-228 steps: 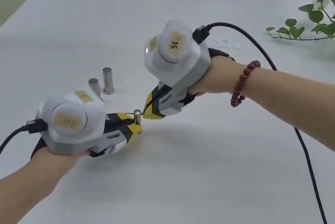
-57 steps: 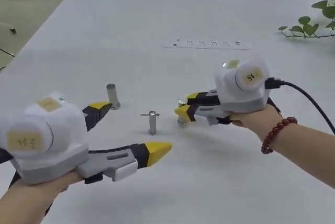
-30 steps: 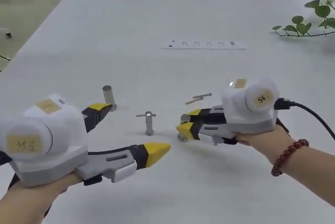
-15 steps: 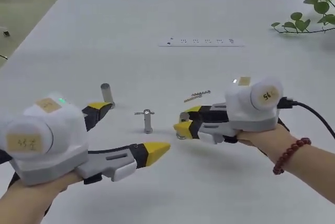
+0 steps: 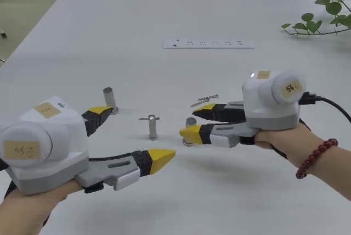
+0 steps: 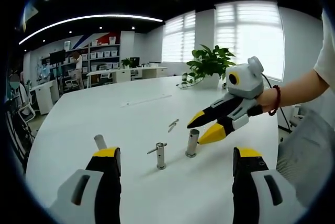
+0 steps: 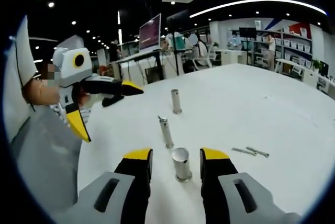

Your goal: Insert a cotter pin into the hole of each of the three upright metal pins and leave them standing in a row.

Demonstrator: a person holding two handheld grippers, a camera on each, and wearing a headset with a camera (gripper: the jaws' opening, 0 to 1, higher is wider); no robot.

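Observation:
Three short metal pins stand in a row on the white table. The left pin (image 5: 108,99) (image 6: 100,142) (image 7: 176,101) is bare. A cotter pin is pushed through the middle pin (image 5: 152,127) (image 6: 160,155) (image 7: 166,132). The right pin (image 5: 190,129) (image 6: 192,143) (image 7: 181,165) stands between the jaws of my right gripper (image 5: 193,121) (image 6: 208,125) (image 7: 176,155), which is open with a small gap on each side. My left gripper (image 5: 134,134) (image 6: 177,153) (image 7: 108,110) is open wide and holds nothing, a little short of the row. Loose cotter pins (image 5: 204,101) (image 6: 173,125) (image 7: 250,152) lie behind the right pin.
A white power strip (image 5: 208,43) lies farther back on the table. A potted plant (image 5: 323,15) stands at the far right edge. The right gripper's black cable (image 5: 329,111) trails off to the right. Desks and shelves stand beyond the table.
My right gripper, shut on the right pin half a second ago, has opened around it. The pin now stands on the table. The left gripper stays open in place.

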